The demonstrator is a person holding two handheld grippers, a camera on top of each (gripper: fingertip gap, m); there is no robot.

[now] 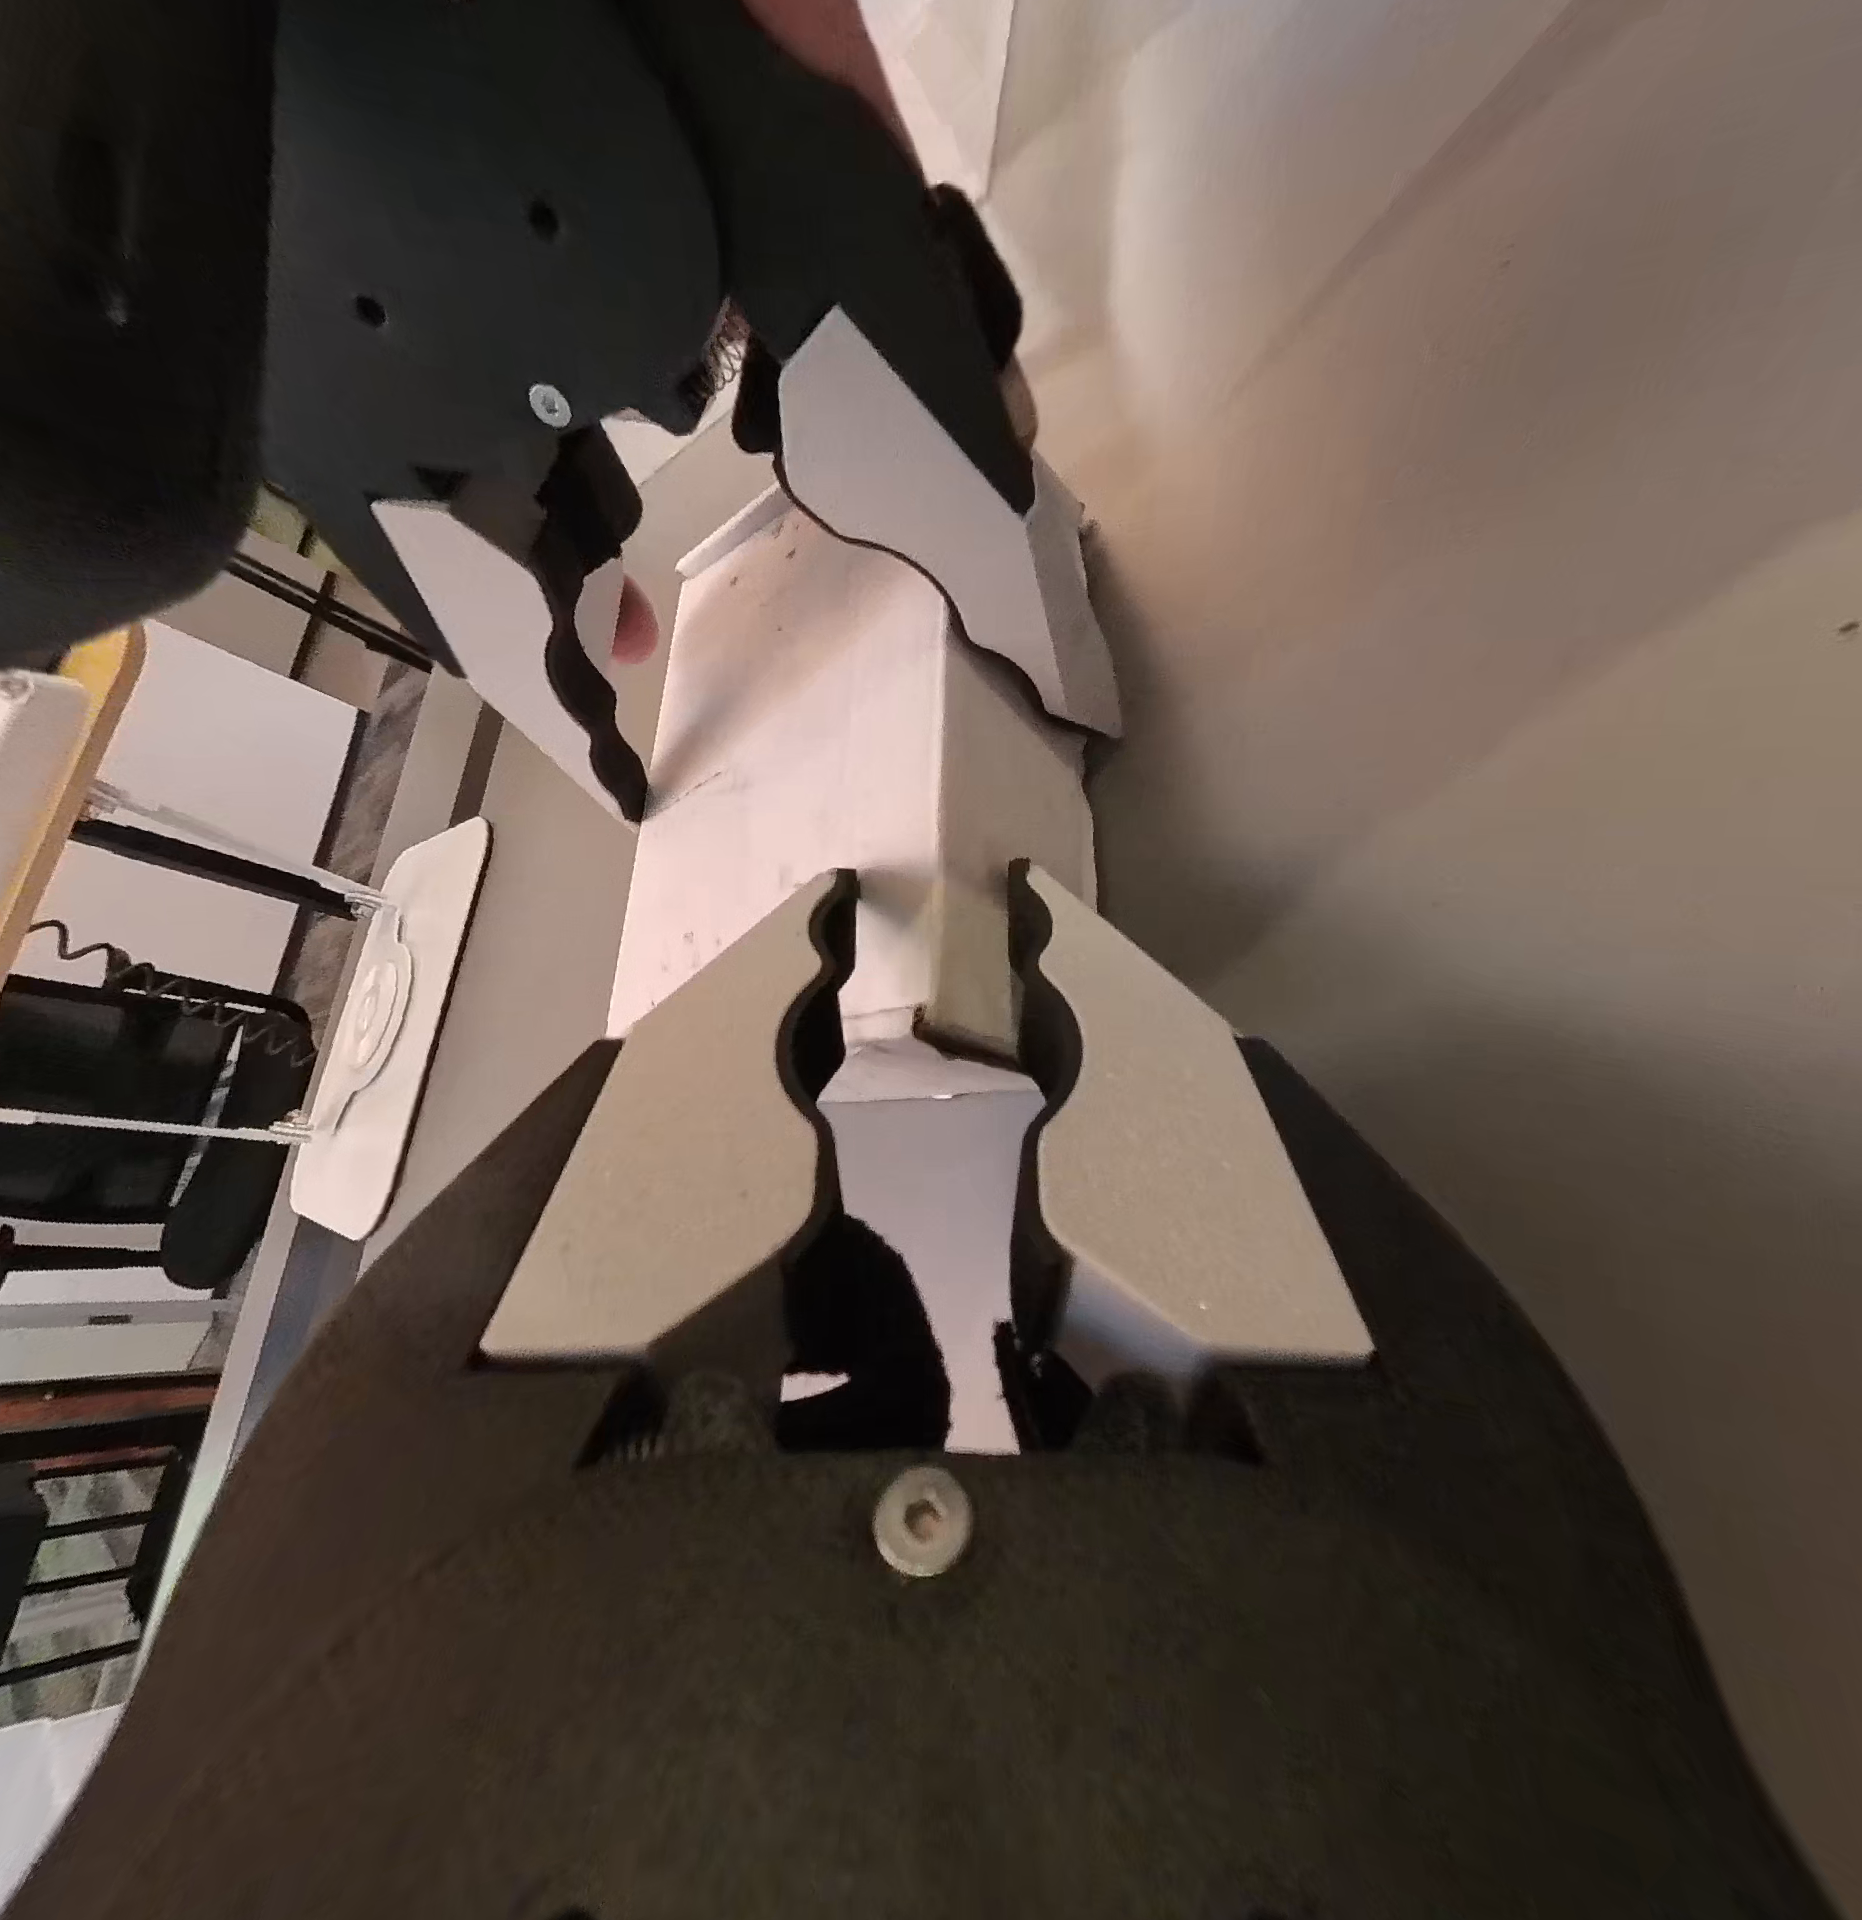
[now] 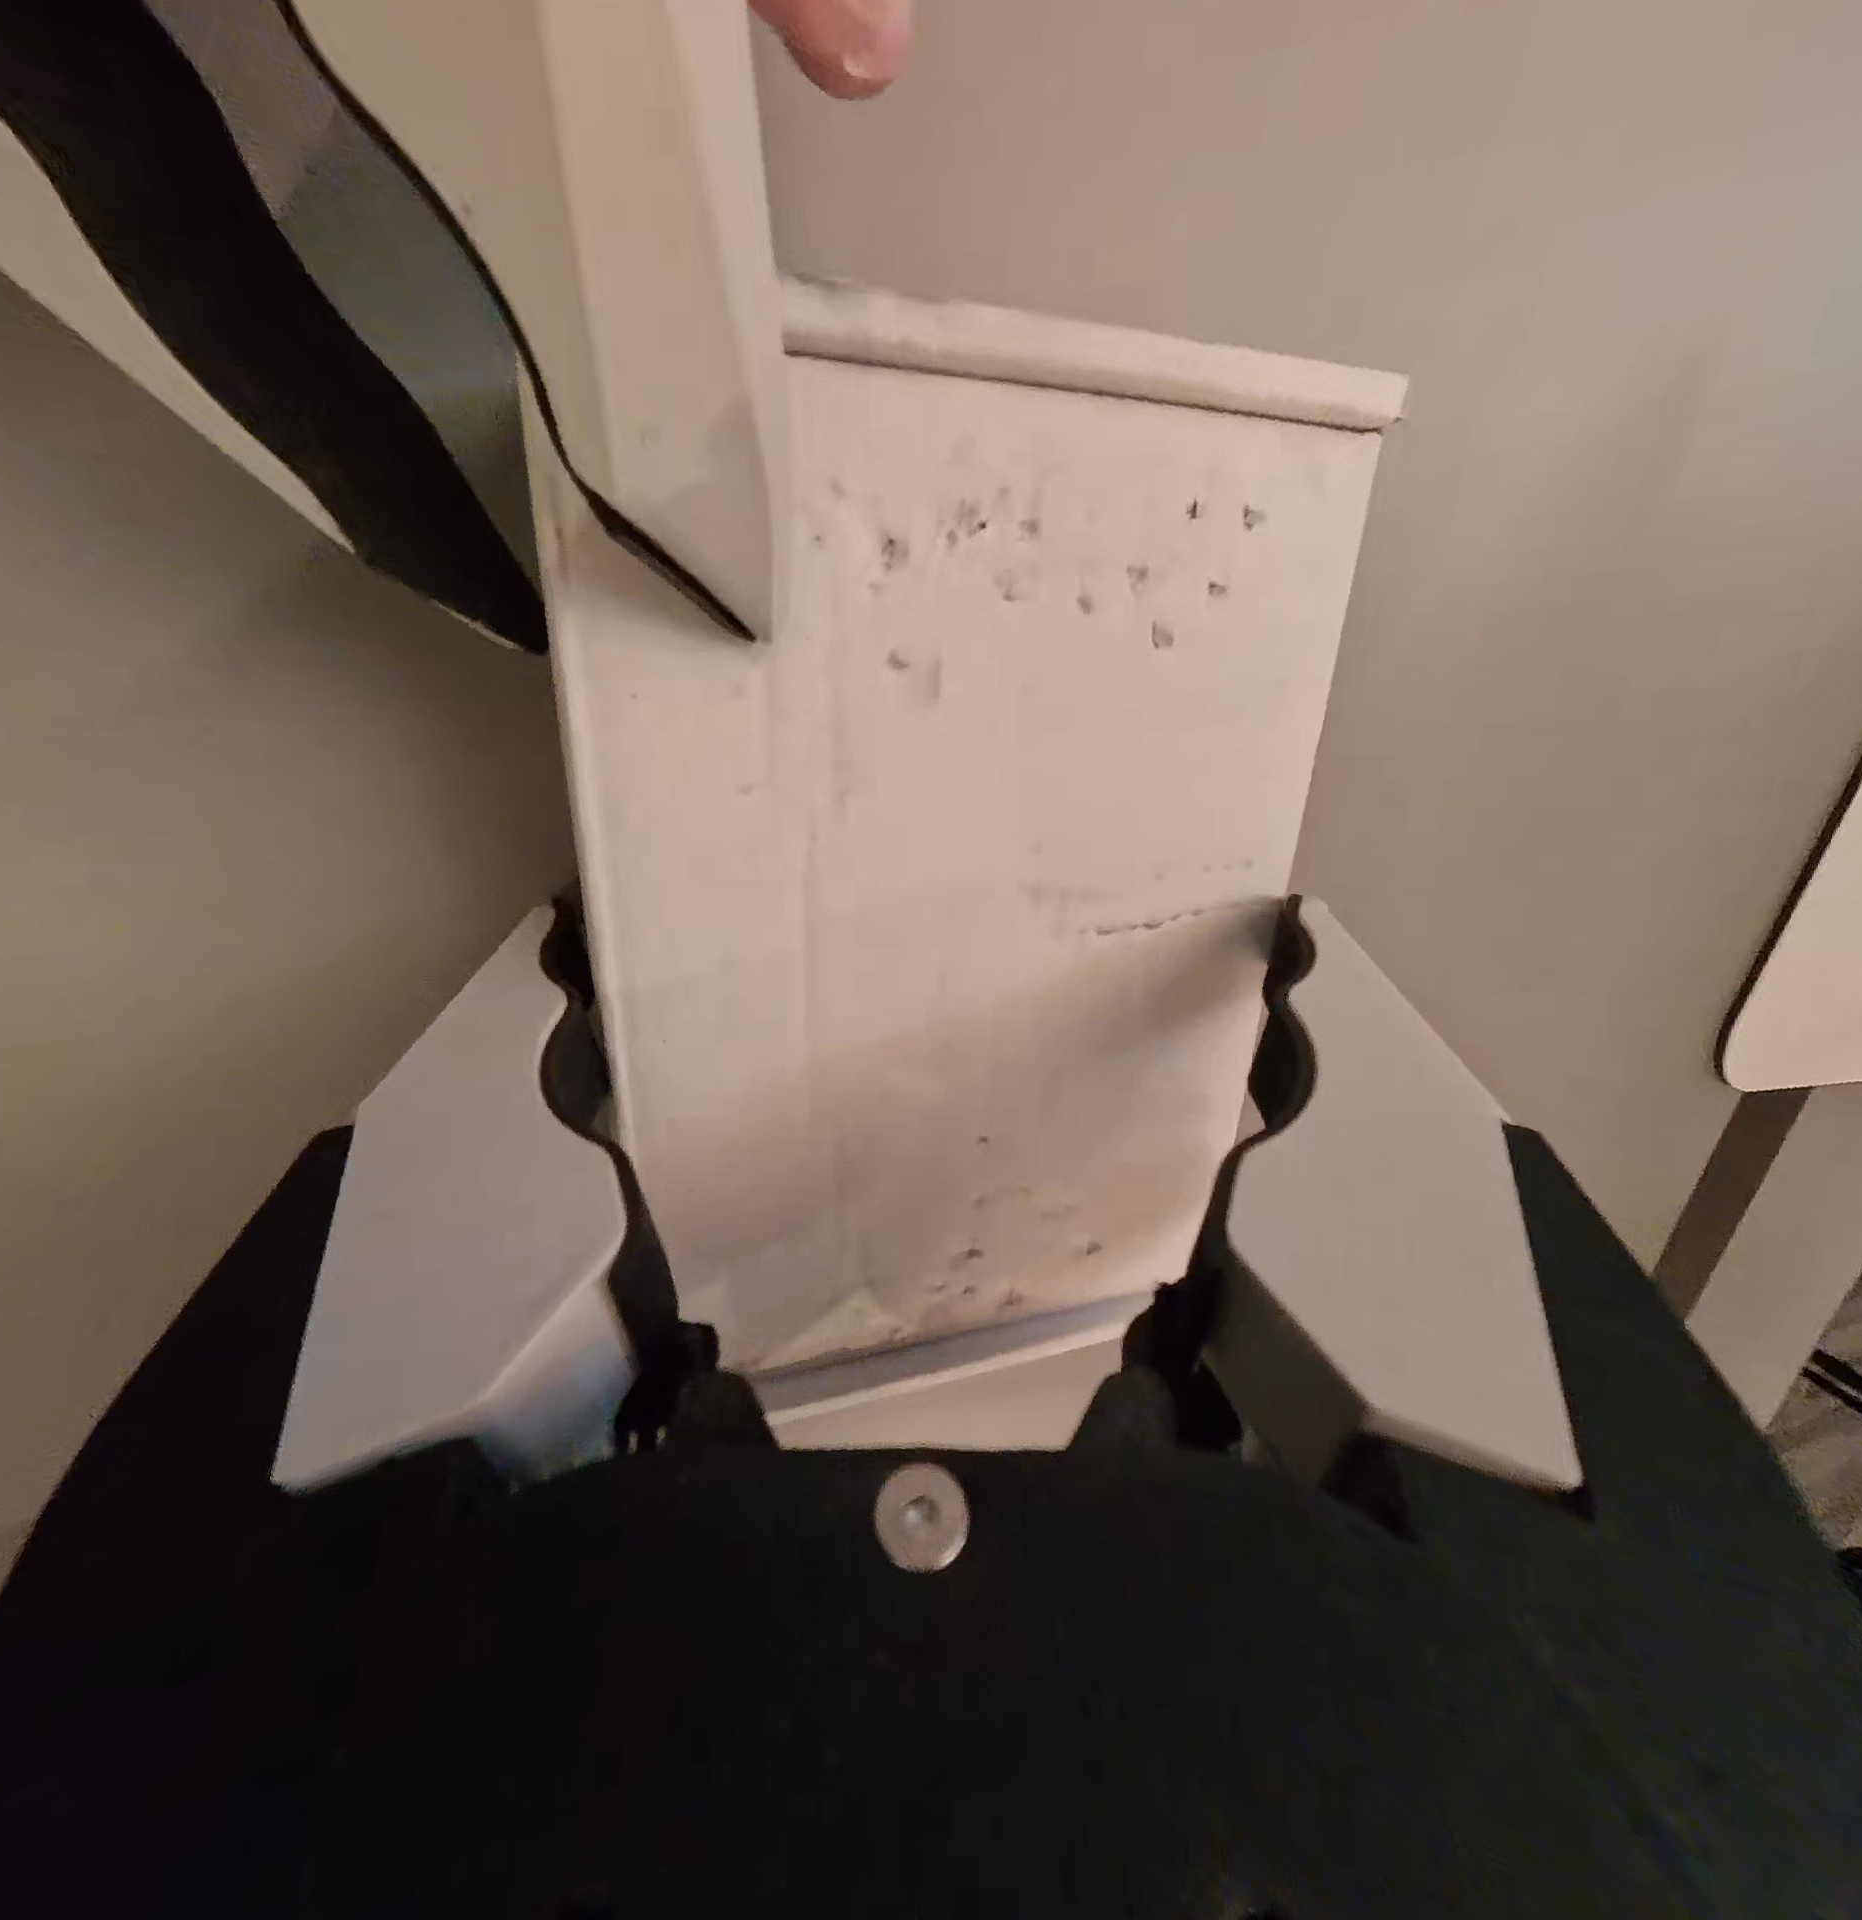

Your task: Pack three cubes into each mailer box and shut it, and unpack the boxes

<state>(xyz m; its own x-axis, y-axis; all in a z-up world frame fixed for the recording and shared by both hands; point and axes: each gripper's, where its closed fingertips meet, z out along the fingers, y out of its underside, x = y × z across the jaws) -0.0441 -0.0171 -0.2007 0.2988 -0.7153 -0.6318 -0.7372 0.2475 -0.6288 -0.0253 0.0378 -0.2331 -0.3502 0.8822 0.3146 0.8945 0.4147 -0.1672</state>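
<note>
A white mailer box [image 2: 1010,779], scuffed with dark marks, lies on the grey table [image 2: 231,831]. My right gripper [image 2: 922,914] straddles the box's full width, and both fingers touch its sides. My left gripper [image 2: 636,623] comes in from the upper left and is clamped on the box's raised left side wall. In the left wrist view my left gripper [image 1: 932,935] pinches a narrow wall of the box [image 1: 802,748]. There my right gripper [image 1: 854,743] spans the box's far end. No cubes show.
A white rounded board with a dark edge [image 2: 1820,935] stands off the table's right edge; it also shows in the left wrist view [image 1: 387,1039]. Dark chairs and furniture [image 1: 106,1091] lie beyond the table. A person's fingertip [image 2: 854,42] is above the box.
</note>
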